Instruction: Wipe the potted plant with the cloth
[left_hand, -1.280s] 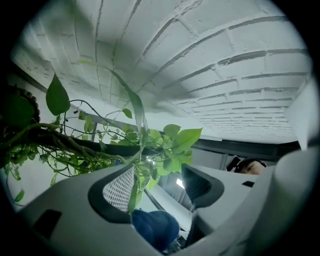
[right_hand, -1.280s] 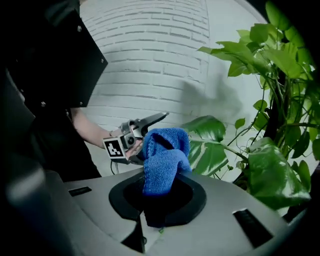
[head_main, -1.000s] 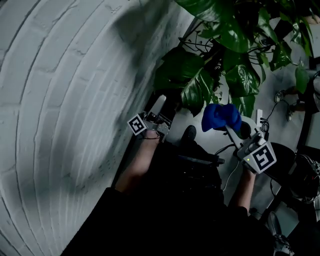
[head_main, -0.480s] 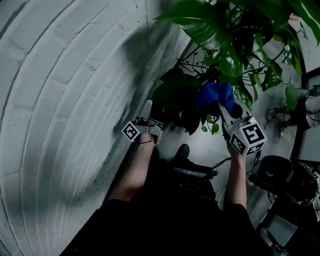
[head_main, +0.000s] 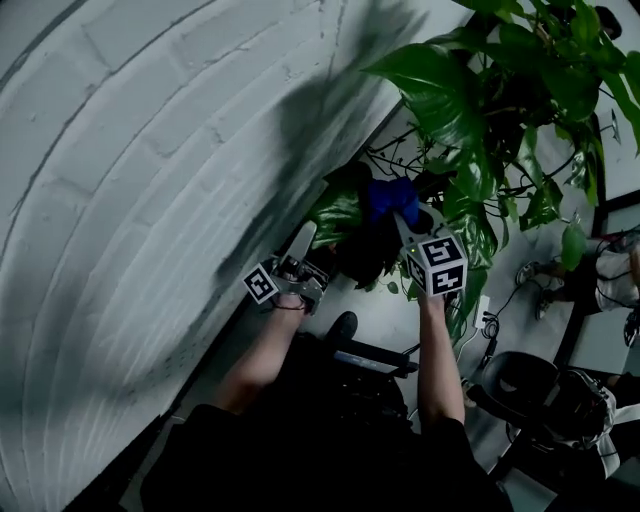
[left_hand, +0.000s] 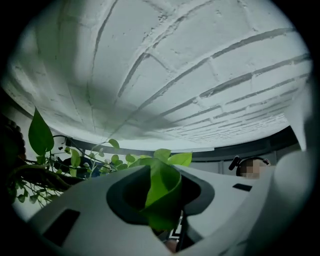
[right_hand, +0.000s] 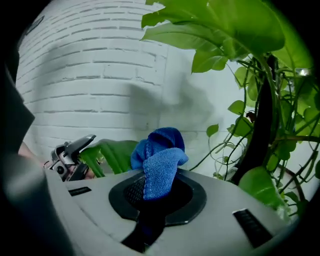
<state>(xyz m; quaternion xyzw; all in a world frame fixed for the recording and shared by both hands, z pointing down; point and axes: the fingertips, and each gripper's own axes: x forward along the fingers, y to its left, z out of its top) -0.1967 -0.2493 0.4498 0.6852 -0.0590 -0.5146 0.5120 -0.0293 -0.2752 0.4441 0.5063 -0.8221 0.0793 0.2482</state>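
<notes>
The left hand-held gripper (head_main: 303, 238) sits just left of centre in the head view, on a bare left forearm (head_main: 262, 355) reaching up from the lower middle, and it points up the frame. Its jaws have just been closing and now pinch a leaf (left_hand: 162, 187). The right hand-held gripper (head_main: 405, 215) is at centre, on a straight right forearm (head_main: 435, 365), its jaws clamped on a cloth (right_hand: 160, 160).

A white-painted brick wall (head_main: 150, 200) is seen along the left, crossed by a broad soft shadow (head_main: 300, 120). Its foot is lined by a dark skirting strip (left_hand: 210, 151). The pale grey floor (head_main: 385, 320) is crossed by cables (head_main: 490, 322); a black chair (head_main: 512, 383) is parked at lower right.
</notes>
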